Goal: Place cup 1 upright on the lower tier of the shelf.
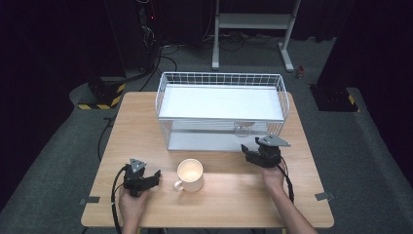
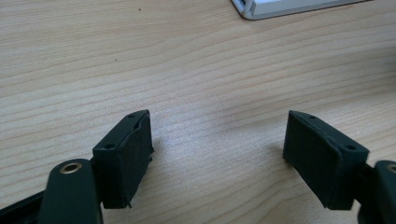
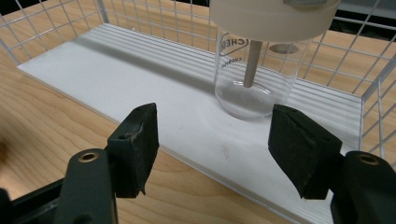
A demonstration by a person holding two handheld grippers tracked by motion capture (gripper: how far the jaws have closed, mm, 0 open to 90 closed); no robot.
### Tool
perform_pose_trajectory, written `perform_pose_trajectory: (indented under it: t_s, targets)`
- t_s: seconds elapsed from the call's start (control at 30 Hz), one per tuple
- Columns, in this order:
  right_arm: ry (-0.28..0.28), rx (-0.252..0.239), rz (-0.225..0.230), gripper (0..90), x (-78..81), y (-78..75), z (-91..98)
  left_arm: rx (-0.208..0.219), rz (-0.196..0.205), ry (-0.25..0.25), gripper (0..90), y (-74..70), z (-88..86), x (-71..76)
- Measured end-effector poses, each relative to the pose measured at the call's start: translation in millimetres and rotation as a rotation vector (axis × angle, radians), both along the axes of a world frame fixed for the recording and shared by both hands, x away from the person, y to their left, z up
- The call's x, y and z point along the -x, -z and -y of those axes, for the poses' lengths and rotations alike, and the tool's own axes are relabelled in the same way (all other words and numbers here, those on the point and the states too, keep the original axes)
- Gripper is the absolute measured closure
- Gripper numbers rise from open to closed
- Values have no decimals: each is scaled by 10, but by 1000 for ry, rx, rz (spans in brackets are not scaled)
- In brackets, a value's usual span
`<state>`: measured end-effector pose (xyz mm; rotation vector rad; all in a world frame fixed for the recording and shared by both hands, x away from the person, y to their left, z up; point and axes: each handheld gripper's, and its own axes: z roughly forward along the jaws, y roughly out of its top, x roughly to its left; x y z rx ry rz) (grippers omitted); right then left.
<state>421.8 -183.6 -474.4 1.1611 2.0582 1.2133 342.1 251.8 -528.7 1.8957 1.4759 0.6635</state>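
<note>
Right tool (image 3: 212, 140), jaws apart and empty, faces a lidded clear glass jar (image 3: 254, 79) inside the wire rack (image 1: 221, 80) near the desk's (image 1: 234, 195) right edge. Left tool (image 2: 217, 154) rests open, empty.

bottle (image 3: 254, 77): clear glass, cream lid, thin cream stem inside, dark print on the wall
state: upright, lid on, looks empty
place: on the lower white shelf (image 3: 154, 88) of the wire rack (image 1: 221, 109), near its right end
relative to right gripper (image 3: 215, 140): just ahead of the parted jaws, nearer the right one, not between them, untouched
</note>
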Motion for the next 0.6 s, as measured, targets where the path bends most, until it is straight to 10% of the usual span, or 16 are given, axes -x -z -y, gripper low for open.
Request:
perform_pose_trajectory:
  t_s: [0.6]
  targets:
    - [-14,-22,-4,333,155,3,128,0,0,0,240,0,0,0]
